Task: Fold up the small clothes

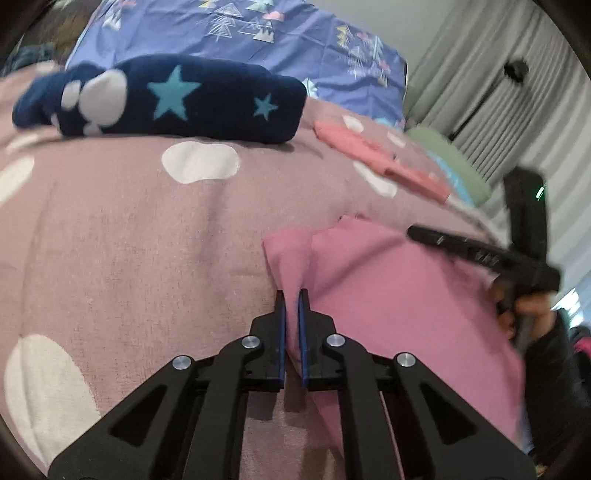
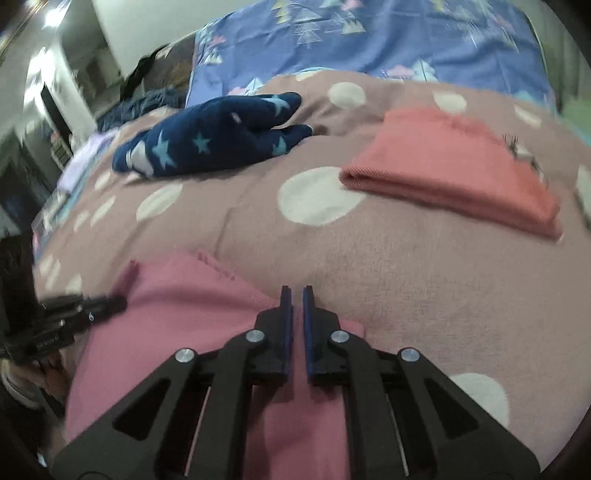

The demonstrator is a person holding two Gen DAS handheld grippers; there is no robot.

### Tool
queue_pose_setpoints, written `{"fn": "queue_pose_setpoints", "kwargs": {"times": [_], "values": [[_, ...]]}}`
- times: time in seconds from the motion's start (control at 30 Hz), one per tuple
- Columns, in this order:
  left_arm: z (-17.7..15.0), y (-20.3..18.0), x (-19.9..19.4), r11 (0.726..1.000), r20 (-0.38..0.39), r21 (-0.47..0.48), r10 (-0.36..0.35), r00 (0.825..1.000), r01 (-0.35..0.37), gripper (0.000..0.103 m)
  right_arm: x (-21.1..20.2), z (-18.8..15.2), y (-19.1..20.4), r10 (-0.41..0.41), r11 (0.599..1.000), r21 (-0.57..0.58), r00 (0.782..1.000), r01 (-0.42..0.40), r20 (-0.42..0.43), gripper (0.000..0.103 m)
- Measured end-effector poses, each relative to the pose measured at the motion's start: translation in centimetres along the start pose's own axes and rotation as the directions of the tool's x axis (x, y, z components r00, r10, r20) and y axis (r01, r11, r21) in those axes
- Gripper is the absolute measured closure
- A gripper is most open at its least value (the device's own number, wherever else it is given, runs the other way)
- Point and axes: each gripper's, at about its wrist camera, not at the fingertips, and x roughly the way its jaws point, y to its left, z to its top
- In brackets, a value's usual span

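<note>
On the bed (image 2: 424,266) the pink cloth (image 1: 406,295) spans between us: our left tongs (image 1: 291,295) pinch its left edge, right tongs (image 2: 297,293) nipped on the opposite corner, so we fold away, toward the pillows

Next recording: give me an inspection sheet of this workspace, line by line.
Surface: mauve bedspread with white dots.
Job's things: pink garment in work; coral garment lying folded; navy star-print garment bunched up.
Clutter: nothing seen.
Grippers: left gripper shut on pink garment's fabric; right gripper shut on its other side.
Cables: nothing seen.
Surroundings: blue patterned bedding behind; grey curtains; room at left of right wrist view too blurred to tell.
</note>
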Motion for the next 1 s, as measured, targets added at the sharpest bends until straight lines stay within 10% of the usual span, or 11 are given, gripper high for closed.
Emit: {"fn": "queue_pose_setpoints", "kwargs": {"times": [0.13,0.4,0.63,1.0], "values": [[0.1,-0.8,-1.3,0.997,0.020,0.041,0.065,0.998,-0.066,0.087,-4.2,-0.8,1.5,-0.120,0.990,-0.059,0.989,0.125,0.083,0.066],[-4.3,-7.3,-7.5,0.972,0.056,0.207,-0.122,0.991,0.108,0.058,-14.0,-10.6,6.0,0.205,0.973,-0.126,0.975,-0.193,0.090,0.069],[-11.1,-12.1,-5.7,0.898,0.003,0.433,0.090,0.996,-0.082,0.034,-12.6,-17.3,7.2,-0.074,0.988,-0.131,0.997,0.076,0.019,0.059],[-14.7,-12.0,-7.3,0.912,-0.062,0.399,0.136,0.989,-0.100,0.027,-14.8,-19.5,6.8,-0.054,0.998,-0.042,0.999,0.053,-0.004,0.049]]}}
